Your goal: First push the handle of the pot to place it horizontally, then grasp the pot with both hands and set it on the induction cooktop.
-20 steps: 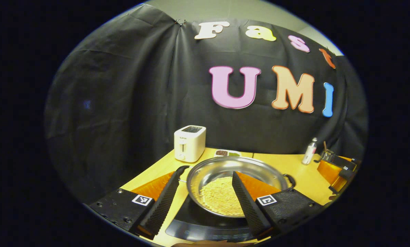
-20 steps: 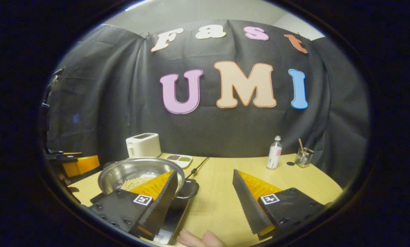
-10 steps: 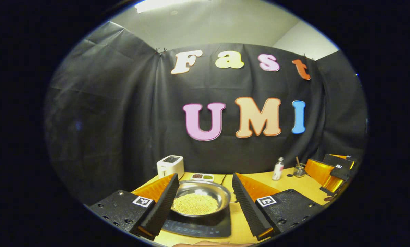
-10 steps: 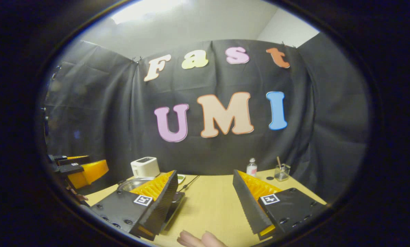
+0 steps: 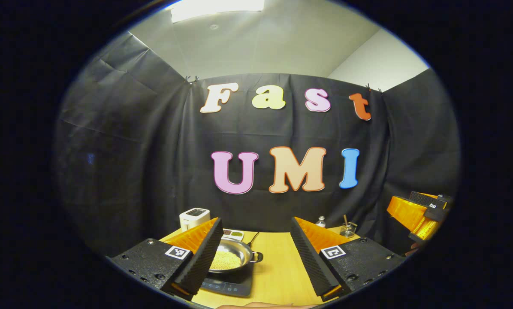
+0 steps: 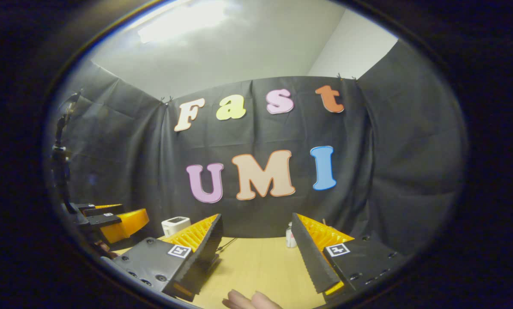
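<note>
The pot [image 5: 233, 259] is sitting on the cooktop [image 5: 228, 284], just beside the left tongs [image 5: 256, 253], w/ both tongs [image 6: 256, 251] gaping wide & holding nothing.

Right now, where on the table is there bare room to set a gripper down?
Bare wood runs right of the induction cooktop, from the pot toward the glass jar. The back left is crowded: toaster, small dish and cord.

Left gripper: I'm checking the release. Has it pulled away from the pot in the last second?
Yes. The left gripper, jaws open, has backed away and up; the pot on the cooktop now looks far smaller.
</note>
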`<action>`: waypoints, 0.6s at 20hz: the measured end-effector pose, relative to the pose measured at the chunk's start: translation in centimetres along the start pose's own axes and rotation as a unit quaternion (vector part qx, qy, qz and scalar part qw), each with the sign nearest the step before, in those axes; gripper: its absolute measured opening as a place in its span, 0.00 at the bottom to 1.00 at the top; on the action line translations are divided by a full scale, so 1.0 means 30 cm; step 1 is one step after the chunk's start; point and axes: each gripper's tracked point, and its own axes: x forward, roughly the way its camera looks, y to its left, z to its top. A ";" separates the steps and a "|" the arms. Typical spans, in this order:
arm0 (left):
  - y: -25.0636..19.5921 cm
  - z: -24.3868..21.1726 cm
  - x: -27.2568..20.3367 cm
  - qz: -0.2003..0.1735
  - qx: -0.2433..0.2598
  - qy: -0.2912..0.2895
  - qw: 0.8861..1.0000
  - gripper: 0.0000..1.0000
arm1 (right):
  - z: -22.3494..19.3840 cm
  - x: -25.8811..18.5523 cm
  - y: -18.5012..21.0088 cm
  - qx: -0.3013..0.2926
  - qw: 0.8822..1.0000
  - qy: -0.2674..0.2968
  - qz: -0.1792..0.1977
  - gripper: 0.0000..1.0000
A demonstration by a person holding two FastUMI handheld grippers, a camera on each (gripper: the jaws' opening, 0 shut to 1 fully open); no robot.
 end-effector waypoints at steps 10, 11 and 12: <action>-0.016 -0.116 -0.078 -0.009 -0.017 0.029 0.999 0.93 | -0.092 -0.108 -0.114 -0.031 0.999 0.024 -0.008 0.97; -0.009 -0.143 -0.080 -0.007 -0.019 0.034 0.999 0.93 | -0.121 -0.116 -0.119 -0.043 0.999 0.029 -0.011 0.94; 0.003 -0.163 -0.081 -0.002 -0.019 0.038 0.999 0.96 | -0.142 -0.115 -0.119 -0.052 0.998 0.029 -0.013 0.94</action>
